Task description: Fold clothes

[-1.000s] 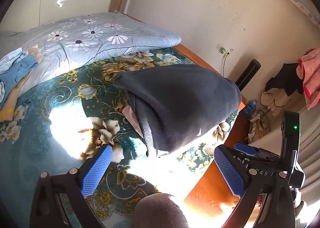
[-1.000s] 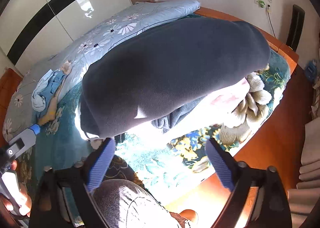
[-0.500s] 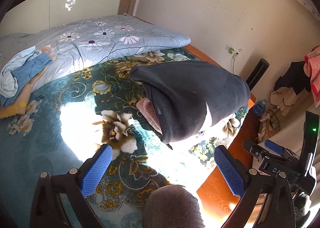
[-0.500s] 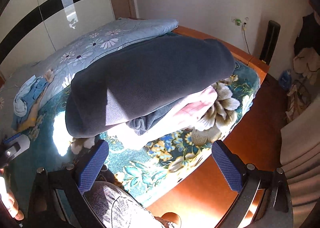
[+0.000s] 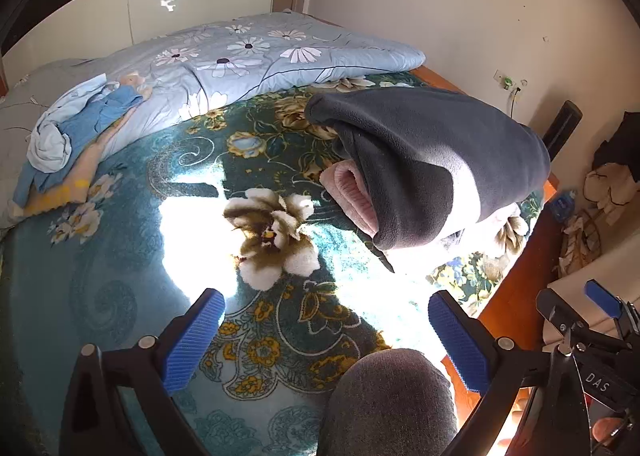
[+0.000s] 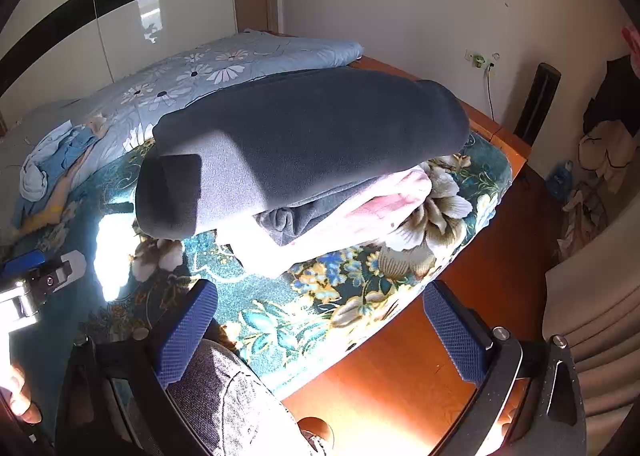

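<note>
Your left gripper [image 5: 326,336] hovered over the bed [image 5: 120,276], fingers wide, empty. A folded grey fleece [image 5: 440,160] lay atop pink clothes [image 5: 352,196] near the bed's corner. Your right gripper [image 6: 320,330] hung wide, empty.

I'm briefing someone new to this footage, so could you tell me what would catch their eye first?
The dark grey fleece garment, folded atop a pink one, sits near the bed's corner. Bright sunlight washes the teal floral blanket in front of it. Both the left gripper and right gripper are open and empty.
</note>
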The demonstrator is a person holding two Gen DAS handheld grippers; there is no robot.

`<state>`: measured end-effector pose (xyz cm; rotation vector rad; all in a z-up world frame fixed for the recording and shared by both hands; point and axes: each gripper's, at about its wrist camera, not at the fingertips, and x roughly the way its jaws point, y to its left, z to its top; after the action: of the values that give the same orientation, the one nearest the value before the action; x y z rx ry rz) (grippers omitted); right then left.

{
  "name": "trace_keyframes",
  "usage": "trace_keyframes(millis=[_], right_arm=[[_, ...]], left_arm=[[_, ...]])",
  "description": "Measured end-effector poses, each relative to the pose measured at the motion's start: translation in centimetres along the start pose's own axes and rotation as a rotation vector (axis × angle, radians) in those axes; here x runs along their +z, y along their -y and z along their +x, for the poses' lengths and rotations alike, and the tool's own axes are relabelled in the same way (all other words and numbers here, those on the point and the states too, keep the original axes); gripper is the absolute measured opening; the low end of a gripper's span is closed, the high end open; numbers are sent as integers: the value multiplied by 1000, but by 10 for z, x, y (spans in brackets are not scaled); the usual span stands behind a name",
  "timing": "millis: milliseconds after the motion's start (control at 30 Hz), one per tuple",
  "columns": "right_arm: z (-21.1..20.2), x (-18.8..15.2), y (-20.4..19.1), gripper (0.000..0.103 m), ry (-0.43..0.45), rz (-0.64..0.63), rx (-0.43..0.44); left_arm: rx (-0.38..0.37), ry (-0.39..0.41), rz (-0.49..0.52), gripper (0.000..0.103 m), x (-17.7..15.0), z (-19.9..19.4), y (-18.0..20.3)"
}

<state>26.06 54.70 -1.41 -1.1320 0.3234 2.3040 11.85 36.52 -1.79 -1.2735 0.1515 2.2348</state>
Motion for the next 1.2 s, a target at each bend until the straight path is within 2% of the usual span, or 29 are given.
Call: trace_keyframes(millis=[800,1200], right_arm=[[9,-8,-2,103,-38,5,-16],[12,-8,-3,103,-51,5,-16]], left_arm=[[-16,-62,23,103,-11,8,-2],[-14,-86,1,103,-14,11,-4]])
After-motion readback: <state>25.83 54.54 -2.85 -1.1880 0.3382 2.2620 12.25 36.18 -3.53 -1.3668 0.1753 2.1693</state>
